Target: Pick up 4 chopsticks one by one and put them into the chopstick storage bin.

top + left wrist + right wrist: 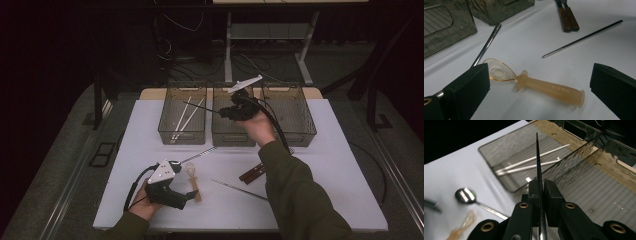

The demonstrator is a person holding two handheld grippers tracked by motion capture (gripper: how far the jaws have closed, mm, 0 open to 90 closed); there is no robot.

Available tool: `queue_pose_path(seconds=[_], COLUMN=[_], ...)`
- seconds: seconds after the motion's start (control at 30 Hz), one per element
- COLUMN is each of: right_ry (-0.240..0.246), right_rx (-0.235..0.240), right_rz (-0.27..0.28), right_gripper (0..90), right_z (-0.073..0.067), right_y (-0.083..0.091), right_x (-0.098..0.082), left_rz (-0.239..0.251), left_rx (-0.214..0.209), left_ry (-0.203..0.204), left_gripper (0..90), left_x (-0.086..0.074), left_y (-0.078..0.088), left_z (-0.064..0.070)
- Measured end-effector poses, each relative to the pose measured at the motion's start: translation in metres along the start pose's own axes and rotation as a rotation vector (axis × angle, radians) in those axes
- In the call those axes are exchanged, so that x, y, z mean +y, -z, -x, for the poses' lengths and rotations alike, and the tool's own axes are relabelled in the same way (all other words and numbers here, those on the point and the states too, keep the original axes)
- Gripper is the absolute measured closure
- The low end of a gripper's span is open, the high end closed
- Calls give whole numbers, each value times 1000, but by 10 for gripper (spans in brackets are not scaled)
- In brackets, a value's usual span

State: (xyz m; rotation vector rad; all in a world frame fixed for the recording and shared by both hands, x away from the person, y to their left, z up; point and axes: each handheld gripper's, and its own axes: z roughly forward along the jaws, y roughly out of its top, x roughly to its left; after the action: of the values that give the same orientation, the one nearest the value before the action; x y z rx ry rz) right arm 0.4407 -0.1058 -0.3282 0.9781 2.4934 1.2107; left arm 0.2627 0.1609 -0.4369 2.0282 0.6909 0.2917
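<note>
Right gripper (540, 192) jaws clamped on a dark chopstick (537, 162) — over the baskets (584, 182), left gripper (537, 82) jaws wide — amber spoon (536, 83) between.

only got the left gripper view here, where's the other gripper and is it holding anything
observer: The right gripper is up over the wire baskets, shut on a thin dark chopstick.
operator: which basket is it over
observer: In the high view the hand is above the middle basket, and the chopstick's tip reaches over the left basket.
operator: anything in that left one
observer: Two white chopsticks lie in it, side by side.
</note>
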Motion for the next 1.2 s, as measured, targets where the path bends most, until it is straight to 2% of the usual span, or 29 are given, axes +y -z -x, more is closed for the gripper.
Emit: queue_pose_path(seconds=[0.13,0.37,0.53,0.67,0.77,0.83,0.9,0.97,1.07,1.13,1.2], right_ry=[-23,-63,-81,-110,-109,-109,-84,-85,-96,-83,-97], right_rx=[-24,-78,-100,-95,-102,-94,-101,-97,-69,-76,-47], right_rz=[-19,-39,-66,-64,-70,-65,-61,-63,-56,-48,-36], right_gripper=[849,849,849,849,847,828,719,656,569,524,500], right_z=[-1,0,-1,-2,-5,-8,-12,-13,-11,-12,-13], right_y=[-24,-65,-92,-107,-117,-121,-122,-120,-112,-104,-94], right_x=[8,20,30,37,43,46,49,49,49,49,48], left_rz=[-2,4,9,6,9,10,15,17,20,25,25], left_rx=[-3,-10,-24,-38,-38,-39,-42,-50,-53,-52,-49], left_ry=[-11,0,-12,-2,0,0,2,5,7,16,19], left_gripper=[14,14,15,16,26,27,28,31,31,33,34], left_x=[0,0,1,3,3,3,3,3,4,4,4], left_y=[-2,-2,-5,-10,-12,-12,-11,-11,-11,-12,-12], left_z=[0,-2,-3,-4,-6,-7,-8,-8,-8,-7,-7])
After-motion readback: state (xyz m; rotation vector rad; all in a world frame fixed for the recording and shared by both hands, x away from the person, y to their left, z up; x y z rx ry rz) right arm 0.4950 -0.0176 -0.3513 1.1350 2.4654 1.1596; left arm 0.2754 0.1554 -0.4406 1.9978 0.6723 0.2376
